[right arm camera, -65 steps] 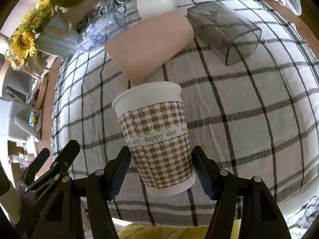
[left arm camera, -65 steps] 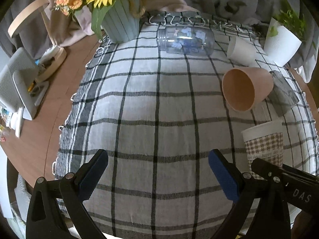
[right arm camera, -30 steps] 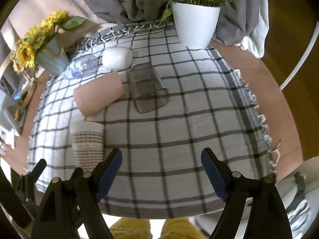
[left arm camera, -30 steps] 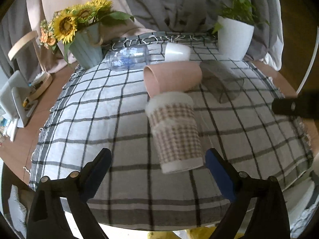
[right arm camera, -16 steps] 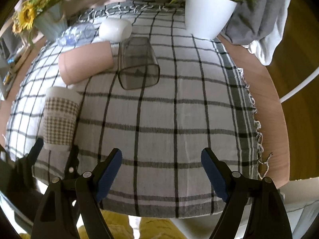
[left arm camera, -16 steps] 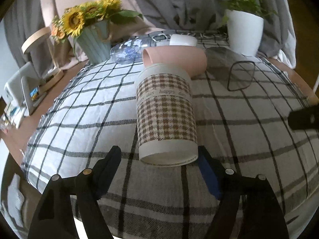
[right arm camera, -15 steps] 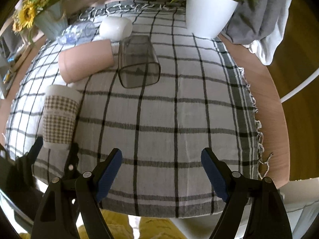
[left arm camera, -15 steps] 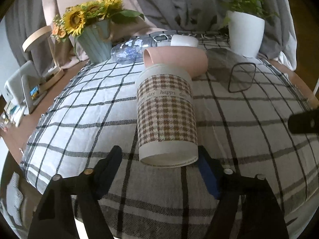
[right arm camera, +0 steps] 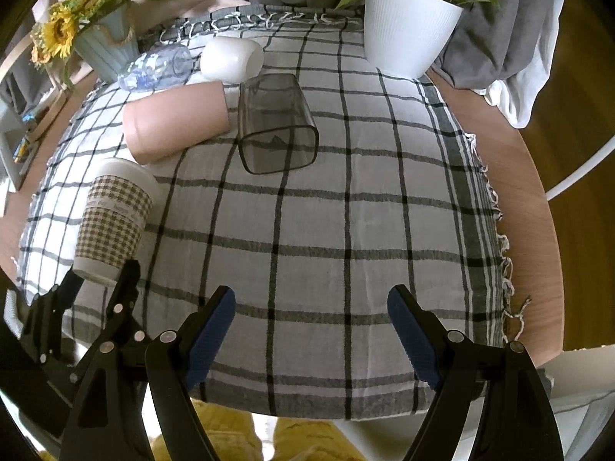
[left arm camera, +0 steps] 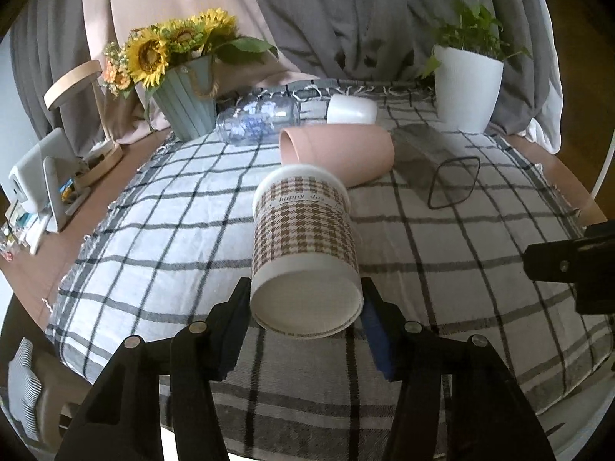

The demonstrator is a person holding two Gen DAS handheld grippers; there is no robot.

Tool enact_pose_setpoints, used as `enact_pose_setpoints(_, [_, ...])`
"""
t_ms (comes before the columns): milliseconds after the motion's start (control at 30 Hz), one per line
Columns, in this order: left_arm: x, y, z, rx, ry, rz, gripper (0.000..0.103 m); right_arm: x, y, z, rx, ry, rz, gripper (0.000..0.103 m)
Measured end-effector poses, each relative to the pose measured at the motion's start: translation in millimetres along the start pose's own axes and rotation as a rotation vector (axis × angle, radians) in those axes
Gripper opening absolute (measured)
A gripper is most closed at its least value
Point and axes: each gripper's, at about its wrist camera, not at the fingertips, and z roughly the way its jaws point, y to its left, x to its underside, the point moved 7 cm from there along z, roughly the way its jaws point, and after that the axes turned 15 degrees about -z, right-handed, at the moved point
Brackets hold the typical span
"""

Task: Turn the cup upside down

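A houndstooth paper cup (left arm camera: 303, 242) marked "happy day" is gripped near its base by my left gripper (left arm camera: 305, 307). The cup is lifted and tilted, its base toward the camera and its rim pointing away. In the right wrist view the cup (right arm camera: 113, 223) shows at the left, held by the left gripper (right arm camera: 100, 280) over the checked cloth. My right gripper (right arm camera: 307, 330) is open and empty above the near edge of the table.
On the checked cloth (right arm camera: 346, 230) lie a pink cup (left arm camera: 338, 153), a smoky square glass (right arm camera: 275, 119), a white cup (right arm camera: 230, 57) and a clear jar (left arm camera: 257, 121). A sunflower vase (left arm camera: 188, 107) and a white plant pot (right arm camera: 407, 27) stand at the back.
My left gripper has closed on the paper cup and tipped it, base toward the camera. My right gripper has stayed open and barely moved.
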Motion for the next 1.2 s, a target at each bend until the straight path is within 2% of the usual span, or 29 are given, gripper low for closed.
enact_pose_setpoints(300, [-23, 9, -7, -0.004, -0.009, -0.024, 0.054, -11, 7, -5, -0.026, -0.033, 0.015, 0.081])
enact_pose_setpoints(533, [-36, 18, 3, 0.004, 0.01, -0.057, 0.054, -17, 14, -5, -0.051, -0.038, 0.03, 0.081])
enact_pose_setpoints(867, [-59, 32, 19, 0.005, 0.032, -0.151, 0.054, -32, 18, -12, -0.057, -0.074, 0.041, 0.081])
enact_pose_setpoints(1200, [-65, 40, 26, -0.006, 0.036, -0.163, 0.054, -41, 18, -16, -0.054, -0.1, 0.05, 0.081])
